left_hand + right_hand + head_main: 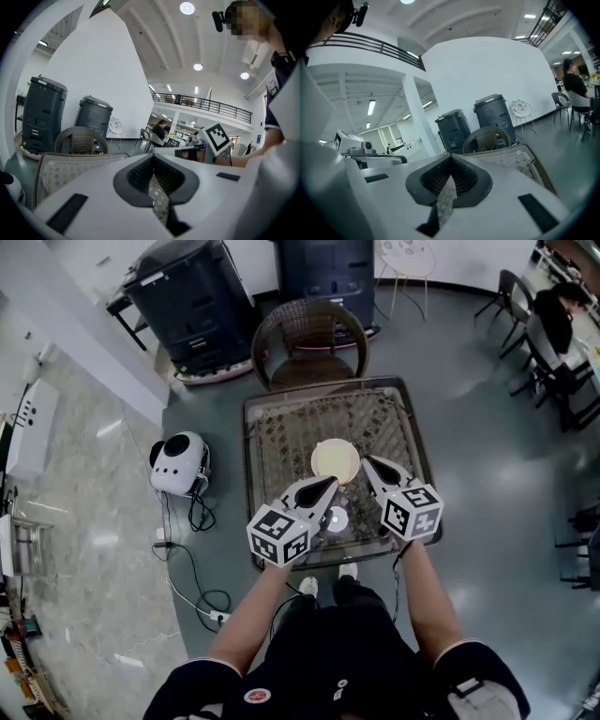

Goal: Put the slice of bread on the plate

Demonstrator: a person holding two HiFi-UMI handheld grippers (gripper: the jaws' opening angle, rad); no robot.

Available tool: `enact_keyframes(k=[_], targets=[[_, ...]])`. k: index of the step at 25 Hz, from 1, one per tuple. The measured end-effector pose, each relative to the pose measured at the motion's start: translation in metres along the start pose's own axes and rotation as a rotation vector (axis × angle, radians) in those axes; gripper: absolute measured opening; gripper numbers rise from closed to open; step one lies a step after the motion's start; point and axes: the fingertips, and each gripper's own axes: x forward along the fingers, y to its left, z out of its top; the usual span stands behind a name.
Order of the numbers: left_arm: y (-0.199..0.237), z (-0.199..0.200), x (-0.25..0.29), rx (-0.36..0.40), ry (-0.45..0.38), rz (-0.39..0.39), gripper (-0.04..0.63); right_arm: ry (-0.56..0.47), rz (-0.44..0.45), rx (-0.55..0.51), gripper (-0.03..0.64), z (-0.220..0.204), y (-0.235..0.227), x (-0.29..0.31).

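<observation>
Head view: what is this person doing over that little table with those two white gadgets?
A person stands at a small cloth-covered table, holding a gripper in each hand. The left gripper and the right gripper both hover just above the table, their tips close to a round cream plate. Each gripper's jaws are closed with nothing between them. The job is to put a slice of bread on that plate, but no slice can be made out from here.
</observation>
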Motion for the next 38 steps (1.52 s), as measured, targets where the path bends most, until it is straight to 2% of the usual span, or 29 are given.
enact_keyframes(k=[12, 18, 38], targets=[[-0.046, 0.058, -0.024, 0.077, -0.098, -0.052, 0.006, -0.170, 0.071, -0.062, 0.006, 0.054, 0.061, -0.058], [-0.056, 0.073, -0.037, 0.114, -0.118, -0.061, 0.006, -0.226, 0.097, -0.104, 0.006, 0.073, 0.082, -0.072], [-0.058, 0.075, -0.046, 0.117, -0.116, -0.068, 0.006, -0.252, 0.091, -0.140, 0.006, 0.086, 0.098, -0.082]])
